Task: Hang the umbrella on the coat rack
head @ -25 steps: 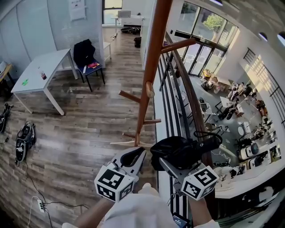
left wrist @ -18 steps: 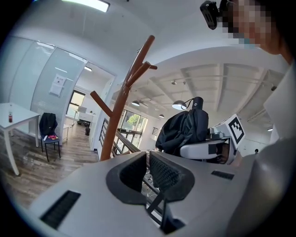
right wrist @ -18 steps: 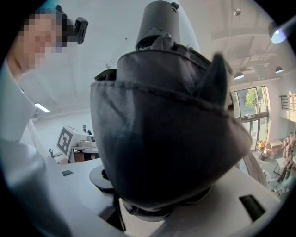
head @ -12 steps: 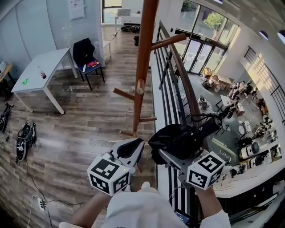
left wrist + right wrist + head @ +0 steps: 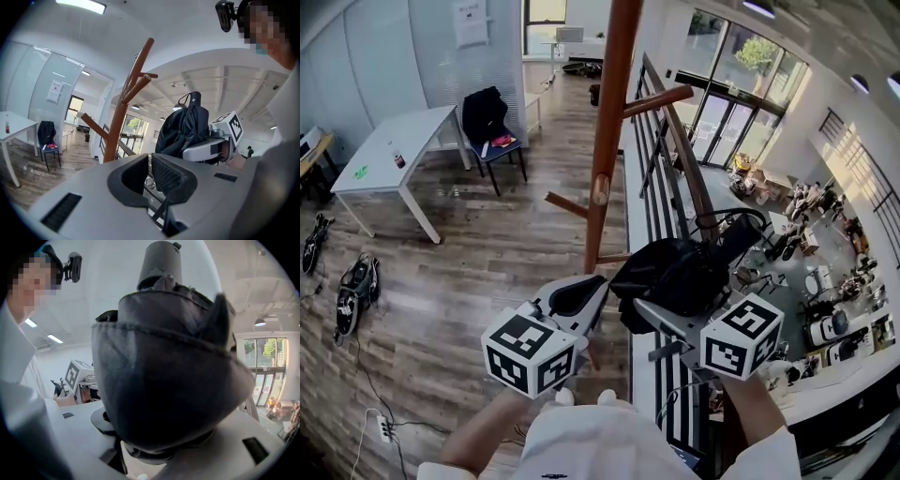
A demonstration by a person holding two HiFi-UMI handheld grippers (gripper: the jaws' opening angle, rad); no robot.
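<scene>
The black folded umbrella (image 5: 670,275) is bunched up with its wrist loop (image 5: 727,217) at the far end. My right gripper (image 5: 645,307) is shut on it and holds it just right of the wooden coat rack (image 5: 605,141). In the right gripper view the umbrella (image 5: 168,371) fills the frame and hides the jaws. My left gripper (image 5: 575,296) hovers beside it, near the rack's lower pegs (image 5: 570,204), shut with nothing between its jaws. In the left gripper view the umbrella (image 5: 183,126) stands right of the coat rack (image 5: 119,122), beyond the left gripper (image 5: 150,174).
A dark railing (image 5: 684,178) runs just right of the rack, with an open drop to a lower floor beyond it. A white table (image 5: 394,155) and a chair with a black jacket (image 5: 487,117) stand at the back left. Bags (image 5: 352,291) lie on the floor at left.
Both grippers have risen a little and the umbrella has lifted with the right one, closer to the rack's pole. The head view has shifted slightly.
</scene>
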